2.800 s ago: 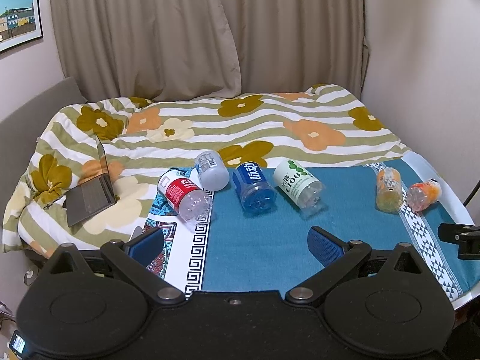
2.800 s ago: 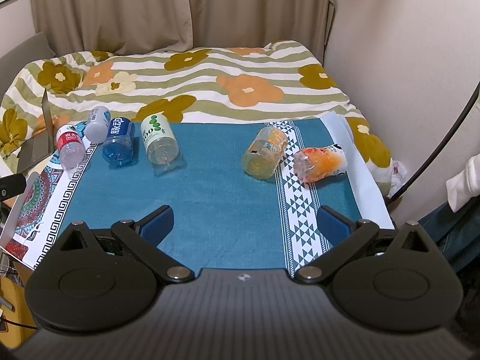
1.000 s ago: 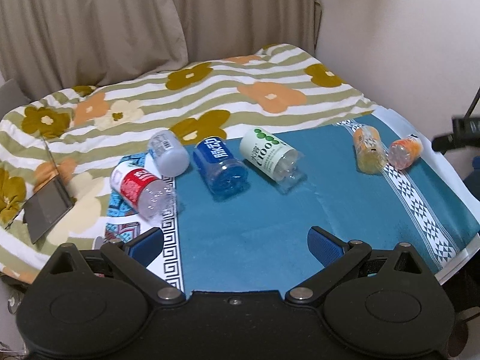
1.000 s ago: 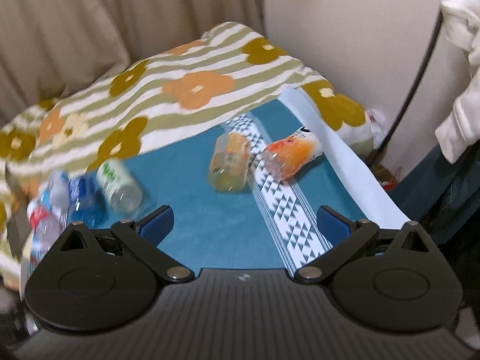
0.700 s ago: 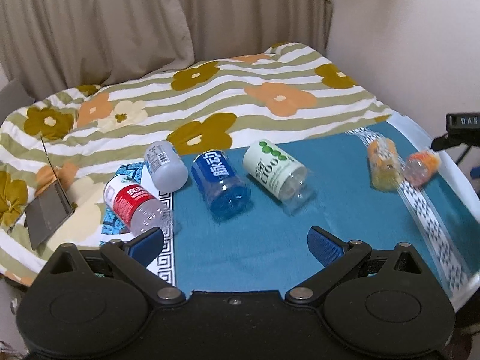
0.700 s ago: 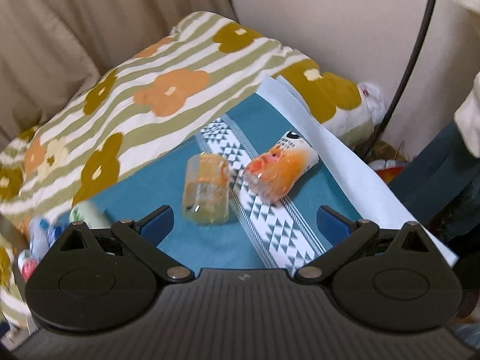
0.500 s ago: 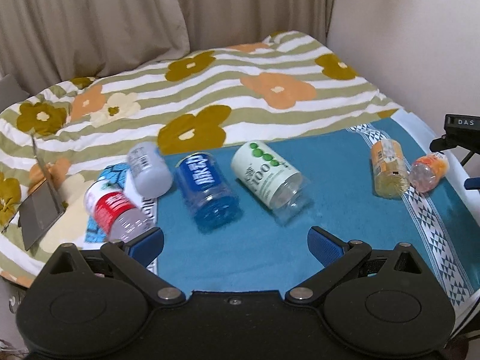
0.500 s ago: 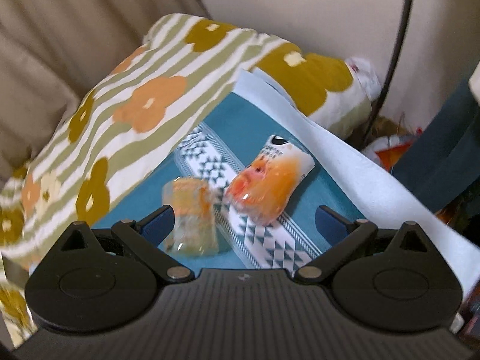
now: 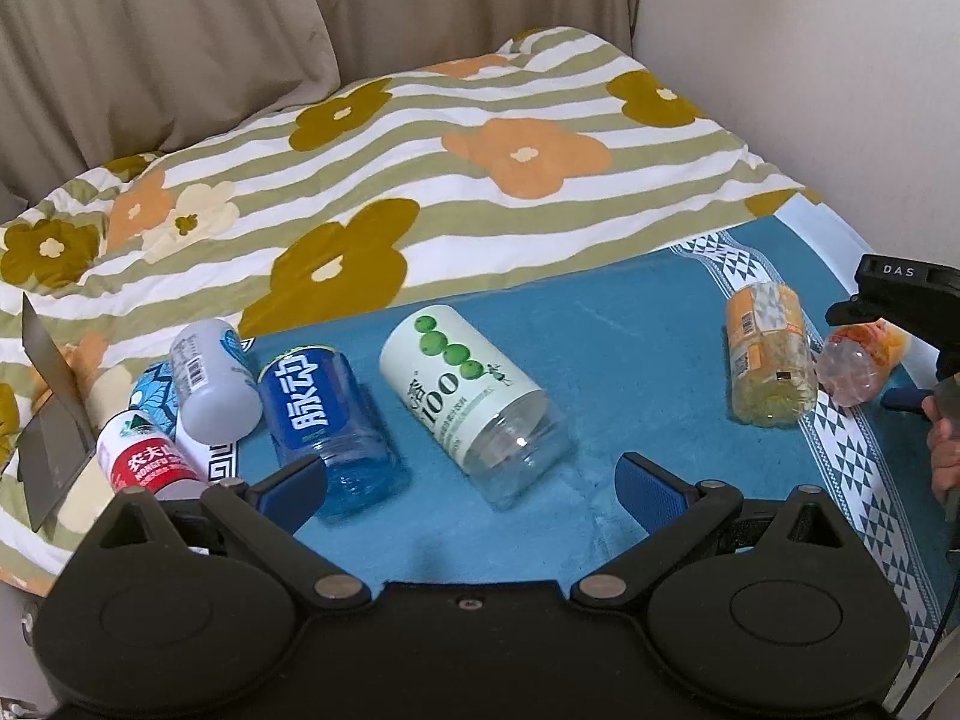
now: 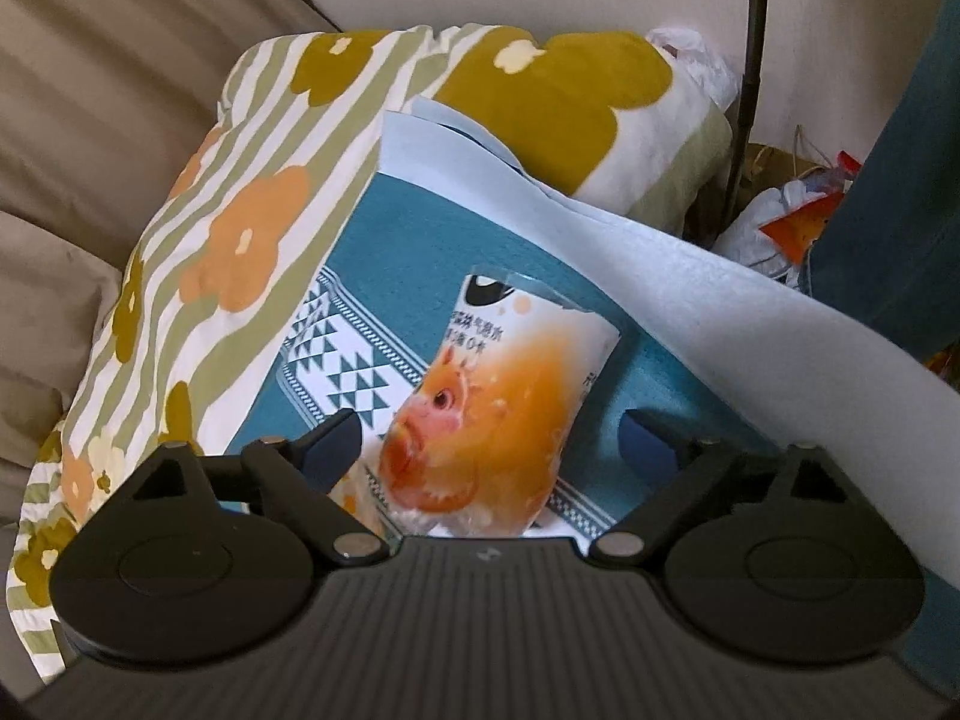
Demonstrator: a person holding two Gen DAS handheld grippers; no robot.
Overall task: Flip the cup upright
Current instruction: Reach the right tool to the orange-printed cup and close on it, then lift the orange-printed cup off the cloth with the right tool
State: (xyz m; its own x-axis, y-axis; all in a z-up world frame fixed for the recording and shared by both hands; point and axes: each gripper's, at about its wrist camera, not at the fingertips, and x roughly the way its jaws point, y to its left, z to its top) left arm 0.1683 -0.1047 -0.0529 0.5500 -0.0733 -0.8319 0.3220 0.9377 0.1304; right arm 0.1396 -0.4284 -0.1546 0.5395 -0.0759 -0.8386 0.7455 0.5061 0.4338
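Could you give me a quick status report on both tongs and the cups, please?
Right tongs open, straddling the goldfish cup, which lies on its side. Left tongs open, empty, above the green-dot cup. Nothing blocking.

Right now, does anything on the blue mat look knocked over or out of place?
Yes. All six cups lie on their sides, none upright: the red-label cup, grey cup, blue cup, green-dot cup, yellow cup and the goldfish cup, which sits between the right tool's open fingers.

Teal mat (image 9: pixel 630 324) with white triangle-pattern band (image 10: pixel 354 372). Quilt (image 9: pixel 420 168): olive-and-white stripes, orange and mustard flowers. Cups: orange goldfish print (image 10: pixel 492 420); white label, green dots (image 9: pixel 462 384); blue label (image 9: pixel 312 402).
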